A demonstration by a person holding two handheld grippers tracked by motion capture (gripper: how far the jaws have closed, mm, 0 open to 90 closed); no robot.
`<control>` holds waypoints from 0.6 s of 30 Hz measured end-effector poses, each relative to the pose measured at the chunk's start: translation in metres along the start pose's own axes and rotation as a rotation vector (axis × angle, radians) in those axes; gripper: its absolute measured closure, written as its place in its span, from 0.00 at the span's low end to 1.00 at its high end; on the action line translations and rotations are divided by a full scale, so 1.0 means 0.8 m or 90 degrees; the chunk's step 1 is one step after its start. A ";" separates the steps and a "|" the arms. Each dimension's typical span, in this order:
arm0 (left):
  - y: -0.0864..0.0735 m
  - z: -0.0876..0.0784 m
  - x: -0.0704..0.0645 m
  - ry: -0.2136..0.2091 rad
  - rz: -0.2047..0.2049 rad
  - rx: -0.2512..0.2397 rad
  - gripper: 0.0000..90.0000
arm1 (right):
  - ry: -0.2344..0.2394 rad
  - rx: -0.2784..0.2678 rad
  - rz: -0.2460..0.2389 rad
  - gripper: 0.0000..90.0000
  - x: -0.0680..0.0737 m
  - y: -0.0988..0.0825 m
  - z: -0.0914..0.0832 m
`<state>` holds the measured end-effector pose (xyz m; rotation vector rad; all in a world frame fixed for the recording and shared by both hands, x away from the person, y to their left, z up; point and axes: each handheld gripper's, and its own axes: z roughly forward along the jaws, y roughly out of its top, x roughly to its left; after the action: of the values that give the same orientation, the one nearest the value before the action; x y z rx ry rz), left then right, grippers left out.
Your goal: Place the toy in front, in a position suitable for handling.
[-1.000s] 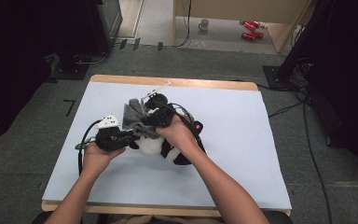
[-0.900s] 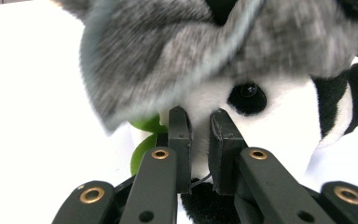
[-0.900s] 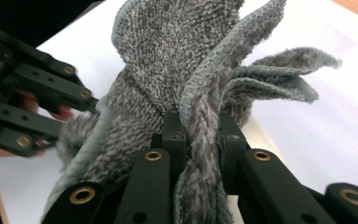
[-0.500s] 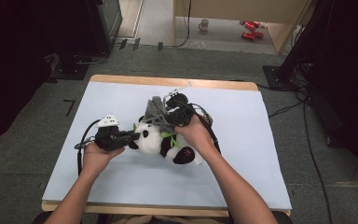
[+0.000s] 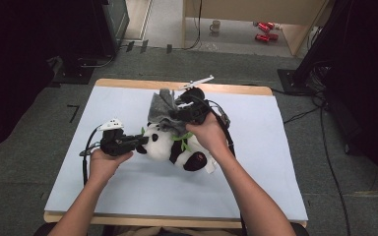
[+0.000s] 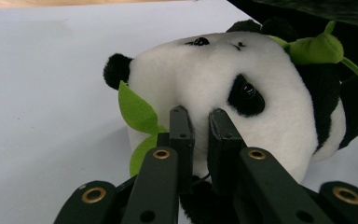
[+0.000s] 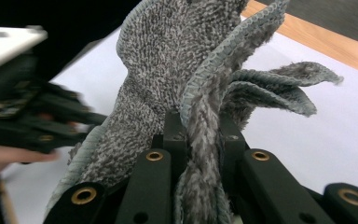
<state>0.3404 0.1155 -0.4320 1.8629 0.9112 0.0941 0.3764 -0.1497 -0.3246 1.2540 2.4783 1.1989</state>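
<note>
A black-and-white panda plush lies on its side on the white table cover, with green fabric leaves at its head. My left gripper is at the panda's head, its jaws shut with a pinch of white fur between them. My right gripper sits just above and behind the panda, shut on a bunched grey towelling cloth. In the right gripper view the cloth stands up in folds from between the jaws.
The left gripper shows blurred at the left of the right gripper view. Black cables trail over the table from both grippers. The table's wooden edge runs along the far side. A mug and red objects lie on the floor beyond.
My right gripper has moved right and up, away from the panda's body, with the grey cloth in it. More of the panda is uncovered. The left hand has stayed put.
</note>
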 end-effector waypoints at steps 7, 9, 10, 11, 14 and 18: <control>0.002 0.001 -0.001 0.001 -0.010 -0.009 0.92 | 0.049 0.035 -0.028 0.88 0.049 -0.004 0.041; 0.003 0.001 0.000 0.002 -0.012 -0.008 0.92 | 0.049 0.043 -0.029 0.88 0.052 -0.006 0.048; 0.003 0.001 0.000 0.002 -0.013 -0.007 0.92 | 0.049 0.050 -0.030 0.88 0.052 -0.010 0.055; 0.002 0.002 0.000 0.005 -0.013 -0.002 0.92 | 0.048 0.061 -0.025 0.88 0.053 -0.013 0.060; 0.001 0.004 0.002 0.008 -0.014 0.009 0.92 | 0.036 0.069 -0.040 0.88 0.051 -0.022 0.070; 0.001 0.006 0.000 0.010 -0.009 0.012 0.92 | 0.009 0.077 -0.070 0.88 0.048 -0.025 0.065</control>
<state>0.3428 0.1112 -0.4337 1.8752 0.9390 0.0922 0.3612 -0.0975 -0.3651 1.1215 2.6271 1.0502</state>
